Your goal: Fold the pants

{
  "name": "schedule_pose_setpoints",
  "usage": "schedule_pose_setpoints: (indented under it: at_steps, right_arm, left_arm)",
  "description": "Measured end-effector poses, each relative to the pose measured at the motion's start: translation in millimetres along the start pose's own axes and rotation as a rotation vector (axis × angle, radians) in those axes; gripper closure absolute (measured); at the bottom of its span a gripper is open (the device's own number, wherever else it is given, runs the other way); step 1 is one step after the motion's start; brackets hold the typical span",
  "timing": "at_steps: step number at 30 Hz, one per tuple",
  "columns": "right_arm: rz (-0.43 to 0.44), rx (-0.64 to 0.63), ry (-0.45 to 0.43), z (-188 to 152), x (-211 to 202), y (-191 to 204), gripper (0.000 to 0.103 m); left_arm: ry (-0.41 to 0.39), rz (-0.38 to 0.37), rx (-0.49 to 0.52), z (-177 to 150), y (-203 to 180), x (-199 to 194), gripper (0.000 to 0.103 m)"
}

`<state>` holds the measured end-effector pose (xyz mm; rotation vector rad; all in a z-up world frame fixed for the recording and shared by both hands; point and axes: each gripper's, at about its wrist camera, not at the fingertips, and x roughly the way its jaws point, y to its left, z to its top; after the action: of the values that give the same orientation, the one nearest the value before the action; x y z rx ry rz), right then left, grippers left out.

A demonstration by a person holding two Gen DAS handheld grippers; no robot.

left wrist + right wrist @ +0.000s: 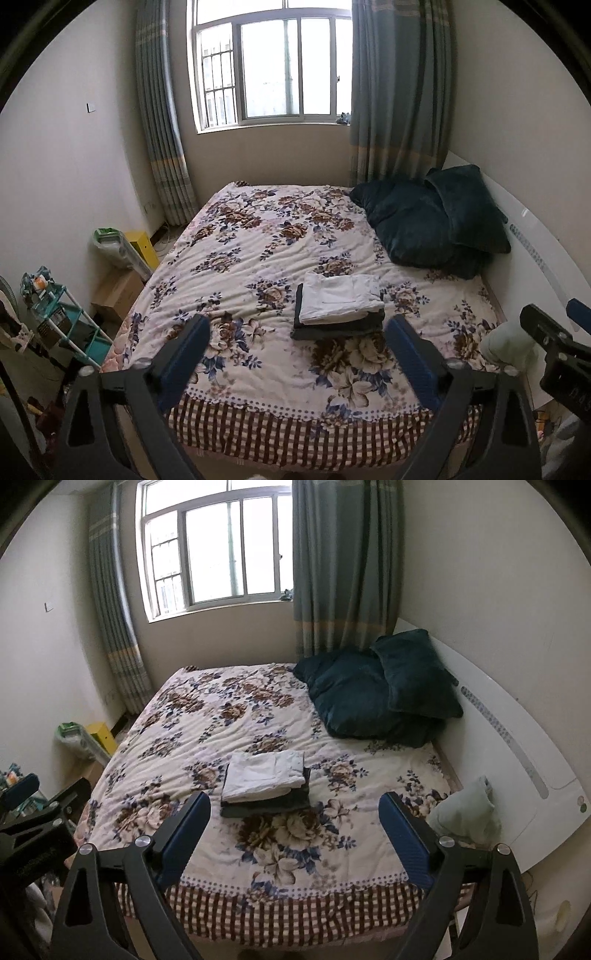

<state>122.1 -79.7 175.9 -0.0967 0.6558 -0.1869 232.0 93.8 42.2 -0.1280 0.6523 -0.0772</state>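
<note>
Both tools are held above the near edge of the floral quilted bedspread (258, 236), clear of all fabric. The left gripper (297, 332) has its blue-padded fingers (186, 354) spread wide with nothing between them. The right gripper (293, 810) is likewise released and empty.

Location of the task items: a folded white pair of pants (338, 301) lies on top of a folded dark grey garment (334, 330), forming a neat stack on the bedspread, slightly right of centre and in the near half of the bed. A crumpled pale green garment (465, 816) sits at the near right corner of the bed, just beside the white headboard panel (517, 746). It appears unfolded; whether it is a pair of pants cannot be told.

Judged status: two items folded and stacked; the pale green garment is probably next.

Hazards from this position:
- Reaching to the right across the stack may catch the top layer on a finger and pull the white pants out of fold.
- A pinch taken on the crumpled heap may gather several layers, so the garment lifts as a bundle and will not spread flat.
- The garment lies at the bed edge; a drag toward the near side may tip it off.
- The dark teal velvet pillows (428, 225) limit clear spreading room at the far right.
</note>
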Motion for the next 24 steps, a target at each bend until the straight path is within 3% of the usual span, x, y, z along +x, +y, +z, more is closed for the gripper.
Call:
schedule_pose_setpoints:
  at_steps: [4, 11, 24]
  right_arm:
    - [-0.014, 0.009, 0.003, 11.8, 30.1, -3.1, 0.008]
    - [-0.051, 0.006, 0.05, 25.9, 99.2, -5.7, 0.008]
    - [-0.085, 0.009, 0.124, 21.8, 188.1, -1.9, 0.008]
  left_arm:
    - [-0.008, 0.014, 0.01, 6.3, -5.3, 20.0, 0.0]
    - [0.046, 0.043, 0.022, 11.4, -13.7, 69.9, 0.0]
    - [0.125, 0.041, 0.036, 8.8, -21.8, 131.9, 0.0]
